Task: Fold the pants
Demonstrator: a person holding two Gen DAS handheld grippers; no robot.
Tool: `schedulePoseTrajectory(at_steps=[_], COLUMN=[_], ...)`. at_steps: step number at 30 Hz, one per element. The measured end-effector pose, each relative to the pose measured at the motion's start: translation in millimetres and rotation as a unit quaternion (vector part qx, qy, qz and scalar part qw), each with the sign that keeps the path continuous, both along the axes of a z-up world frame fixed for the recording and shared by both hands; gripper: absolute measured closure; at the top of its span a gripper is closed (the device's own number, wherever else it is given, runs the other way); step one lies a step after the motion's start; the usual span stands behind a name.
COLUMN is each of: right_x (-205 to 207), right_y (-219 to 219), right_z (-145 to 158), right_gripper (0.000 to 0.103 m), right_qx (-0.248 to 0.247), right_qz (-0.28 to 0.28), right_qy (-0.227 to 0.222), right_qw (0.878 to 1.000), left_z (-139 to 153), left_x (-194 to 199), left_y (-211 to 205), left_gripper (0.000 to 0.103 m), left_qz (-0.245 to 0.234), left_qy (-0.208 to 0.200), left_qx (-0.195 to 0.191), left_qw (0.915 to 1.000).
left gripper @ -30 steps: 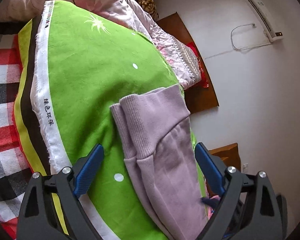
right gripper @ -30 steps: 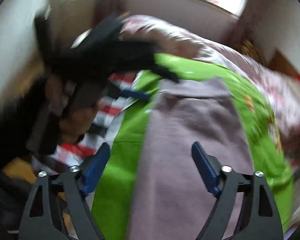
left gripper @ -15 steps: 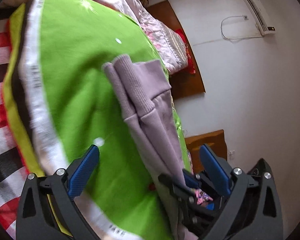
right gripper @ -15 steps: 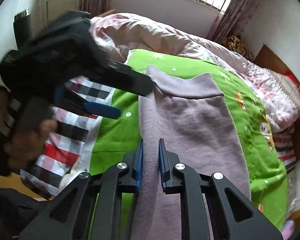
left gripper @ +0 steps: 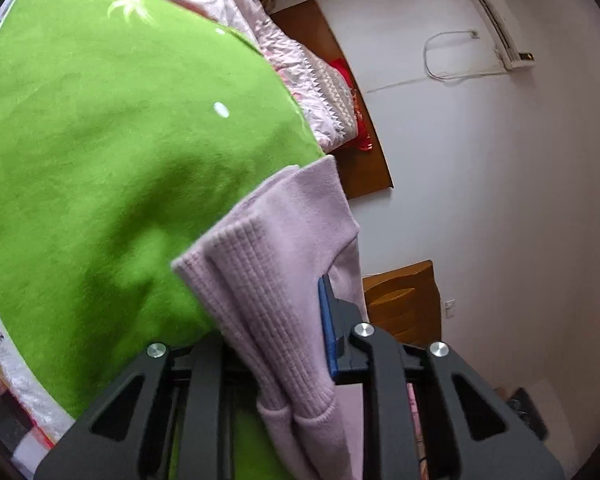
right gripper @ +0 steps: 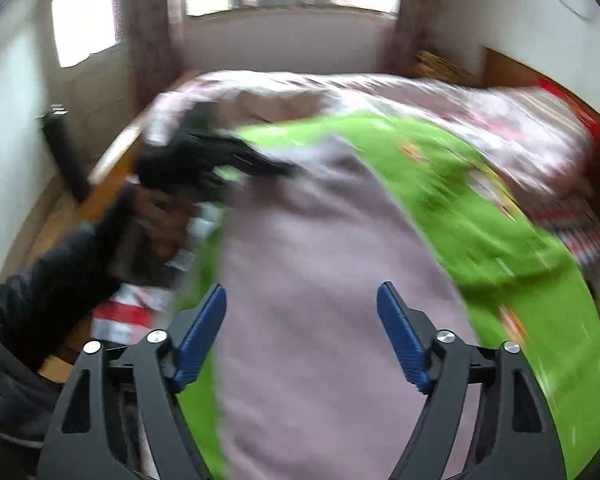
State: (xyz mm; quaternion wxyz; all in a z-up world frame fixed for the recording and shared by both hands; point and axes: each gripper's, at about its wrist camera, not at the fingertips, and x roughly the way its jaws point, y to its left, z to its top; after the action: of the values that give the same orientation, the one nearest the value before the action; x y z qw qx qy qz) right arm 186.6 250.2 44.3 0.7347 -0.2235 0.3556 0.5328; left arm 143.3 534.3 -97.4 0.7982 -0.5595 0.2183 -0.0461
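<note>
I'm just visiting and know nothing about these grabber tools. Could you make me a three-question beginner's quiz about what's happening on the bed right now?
1. True or false: the left gripper is shut on the ribbed cuff of the lilac pants.
2. What colour is the blanket under the pants?
3. The right gripper is: A) clamped on the pants, B) open above them, C) out of sight.

Key
1. True.
2. Bright green.
3. B: its blue pads stand wide apart, with nothing between them.
</note>
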Motion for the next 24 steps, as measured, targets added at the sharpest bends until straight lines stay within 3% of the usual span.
schedulePoseTrajectory(at_steps=[1, 3, 6, 8, 10, 13, 14, 16, 17, 19, 21, 24], right_x=[7.9, 17.5, 6.3, -9.9, -30.1, -20.7, -13.8, 12.9, 24.5, 53.0, 61.2, 58.0], right_y=[-10.0, -23.3, -19.7, -8.6, -3.9, -11.2, -16.5, -28.4, -29.3, -25.9, -35.7, -92.2], right_z=[-7.5, -17.1, -27.9, -43.7, -52.0, -38.7, -33.1, -28.1, -32.9, -59.8, -48.2, -10.4], right_gripper=[0.043, 0.043, 0.043, 0.042, 0.038, 0.038, 0.037, 0.022, 0.022, 0.014, 0.016, 0.014], right_qx=[-0.014, -0.021, -0.008, -0.026, -0.022, -0.008, 0.008, 0.030, 0.022, -0.002, 0.014, 0.078], right_qz=[-0.023, -0.056, -0.044, -0.008, 0.012, -0.007, -0.020, -0.092, -0.113, -0.113, -0.106, -0.143], right_qy=[0.010, 0.032, 0.059, 0.072, 0.013, 0.031, 0.030, 0.017, 0.011, 0.075, 0.116, 0.105], right_qw=[1.000, 0.998, 0.997, 0.997, 1.000, 0.999, 0.999, 0.995, 0.993, 0.991, 0.987, 0.981], left_z=[5.8, 24.2, 67.5, 99.4, 133.0, 170.2, 180.9, 197.2, 202.3, 213.6, 222.6, 237.0], left_x=[-0.2, -1.3, -4.0, -5.9, -5.1, -0.3, 1.2, 4.5, 6.7, 12.1, 14.2, 17.6], left_y=[-1.4, -6.7, -23.9, -39.8, -61.4, -91.4, -101.8, -121.5, -129.8, -155.5, -183.4, -234.0], left_gripper=[0.084, 0.084, 0.084, 0.084, 0.084, 0.085, 0.085, 0.085, 0.085, 0.086, 0.086, 0.087], left_qz=[0.001, 0.004, 0.005, 0.000, -0.011, -0.022, -0.027, -0.033, -0.036, -0.052, -0.068, -0.099], left_qy=[-0.001, -0.007, -0.033, -0.048, -0.057, -0.061, -0.065, -0.073, -0.076, -0.088, -0.098, -0.113], left_qx=[0.011, 0.044, 0.103, 0.143, 0.186, 0.241, 0.252, 0.271, 0.276, 0.279, 0.287, 0.304], left_qw=[0.9999, 0.9990, 0.9941, 0.9886, 0.9808, 0.9685, 0.9650, 0.9591, 0.9574, 0.9548, 0.9503, 0.9409])
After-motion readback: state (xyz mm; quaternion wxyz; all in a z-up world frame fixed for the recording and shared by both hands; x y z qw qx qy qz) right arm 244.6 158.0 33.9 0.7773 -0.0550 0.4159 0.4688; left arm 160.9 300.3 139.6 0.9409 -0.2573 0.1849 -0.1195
